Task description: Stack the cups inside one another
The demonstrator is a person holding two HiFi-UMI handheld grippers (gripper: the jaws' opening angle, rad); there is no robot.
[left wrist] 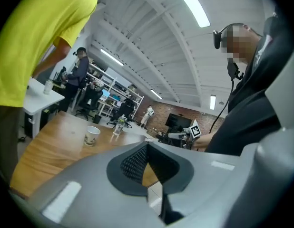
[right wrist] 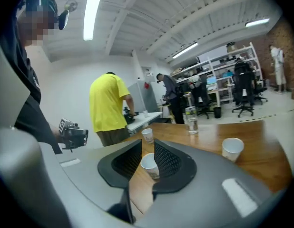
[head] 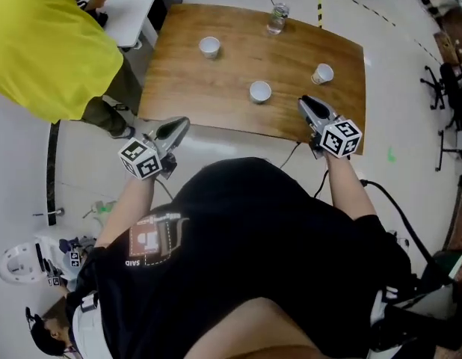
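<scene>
Stock on the wooden tabletop (head: 179, 88): three white cups, all standing apart, none nested yet.

- The far cup (head: 209, 47) is in the upper middle of the head view, mouth up.
- The middle cup (head: 260, 92) is at the centre of the head view, mouth up. In the right gripper view it shows through the gap between the jaws but lies beyond them, untouched.
- The right cup (head: 322, 73) is right of centre, near the tabletop's right edge.
- Also present are a clear bottle (head: 276, 18) at the top edge of the tabletop and a person in a yellow shirt (head: 44, 43) at the upper left, off the tabletop.

Your tools:

- Your left gripper (head: 180, 126) is at the near edge of the tabletop, lower left of the cups. Its jaws meet at the tips with nothing in them.
- Your right gripper (head: 306, 105) is at the near edge, just right of the middle cup. Its jaws are partly apart and hold nothing.

Handling, as judged:

- The cups look thin-walled and disposable, so they are probably light, easily tipped, smooth outside, and soft enough to dent under a hard squeeze.
- Take hold at the rim, one jaw inside and one outside, or lightly across the upper wall, and close gently.
- Lower each cup straight into the next, because an empty cup will likely slide or topple if you nudge it sideways.
</scene>
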